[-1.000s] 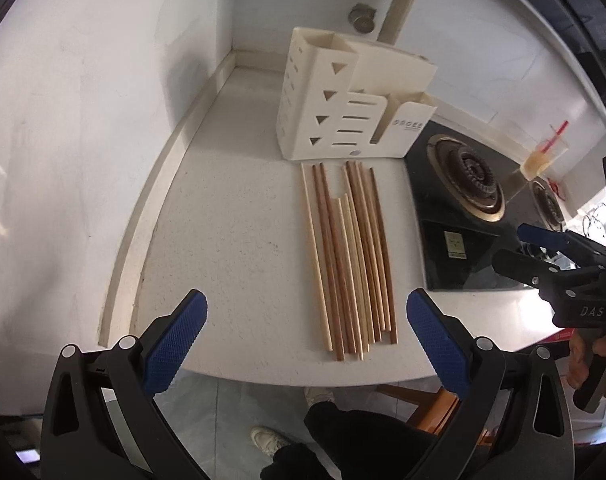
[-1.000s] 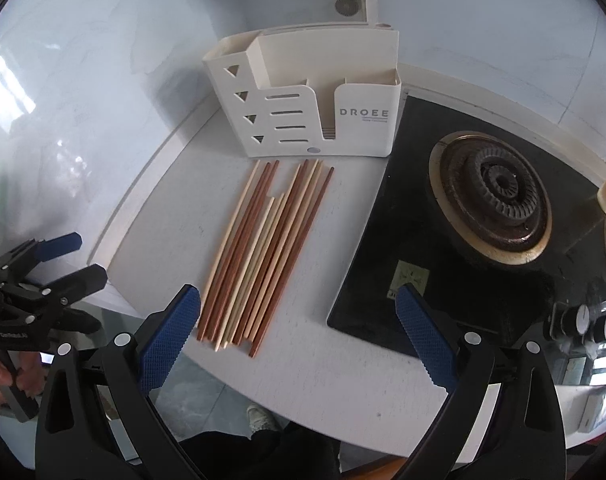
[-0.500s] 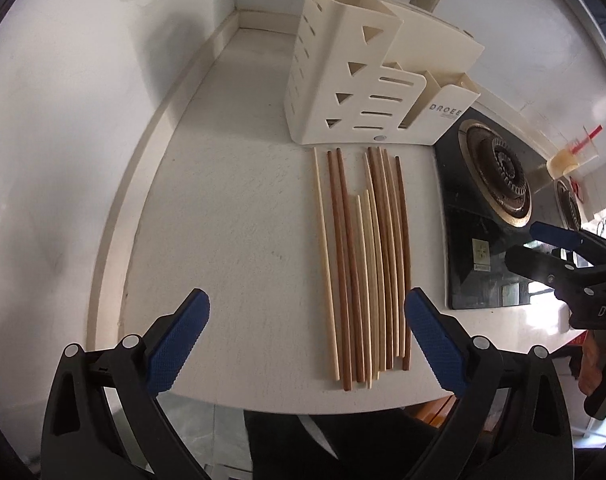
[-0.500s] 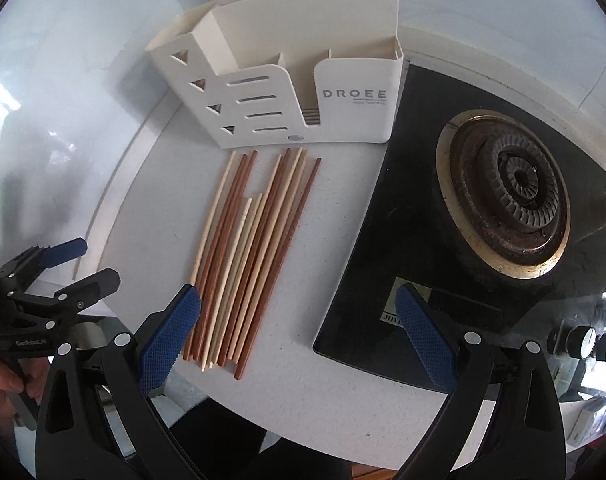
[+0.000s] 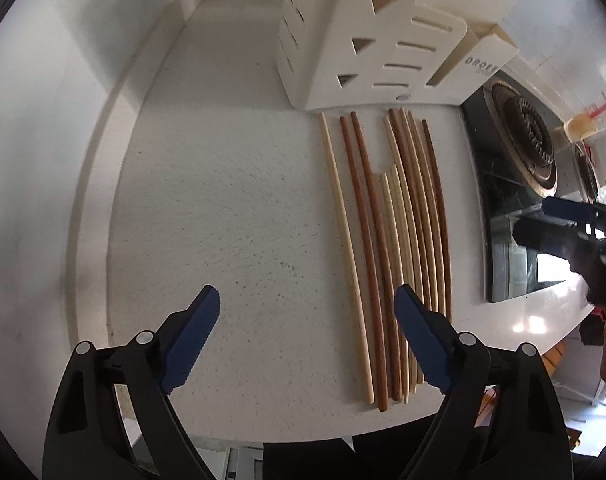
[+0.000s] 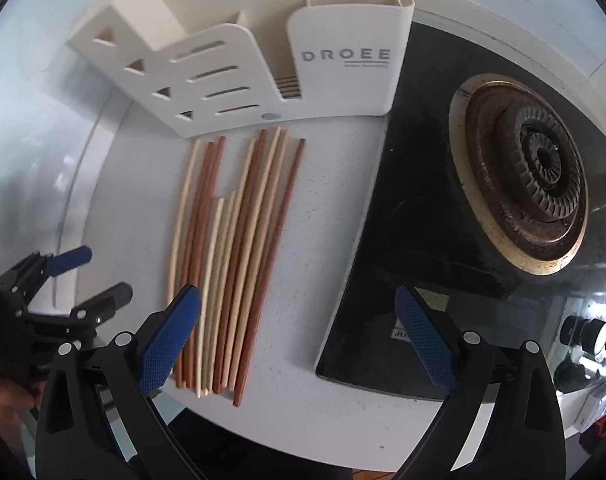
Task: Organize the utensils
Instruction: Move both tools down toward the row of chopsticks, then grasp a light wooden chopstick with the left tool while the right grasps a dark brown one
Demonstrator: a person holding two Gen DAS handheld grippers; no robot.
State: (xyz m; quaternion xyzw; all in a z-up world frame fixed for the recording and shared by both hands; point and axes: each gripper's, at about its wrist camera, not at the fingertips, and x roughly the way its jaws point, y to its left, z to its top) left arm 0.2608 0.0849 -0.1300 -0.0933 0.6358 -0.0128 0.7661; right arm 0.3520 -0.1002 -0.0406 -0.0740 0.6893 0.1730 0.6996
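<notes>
Several wooden chopsticks [image 5: 373, 240] [image 6: 239, 240], light and dark brown, lie side by side on the white counter in front of a cream utensil holder [image 5: 343, 40] [image 6: 343, 80] marked DROEE. My left gripper [image 5: 307, 304] hovers over the counter just left of the row, its jaws closing with only the near ends of the left-hand sticks showing between them and nothing touched. My right gripper [image 6: 297, 300] hangs open above the near ends of the sticks, pointing down. Each gripper shows at the edge of the other's view, the right gripper [image 5: 563, 220] and the left gripper [image 6: 83, 276].
A black glass hob [image 5: 503, 200] [image 6: 423, 200] with a round burner [image 6: 535, 168] borders the chopsticks on the right. A drink cup with a red straw [image 5: 583, 124] stands beyond it. A white wall [image 5: 43, 160] bounds the counter on the left, and the counter's front edge [image 5: 303, 436] lies near.
Both grippers have come down and forward over the counter, tilting further downward, so the chopsticks and holder look larger. The left jaws have narrowed a little.
</notes>
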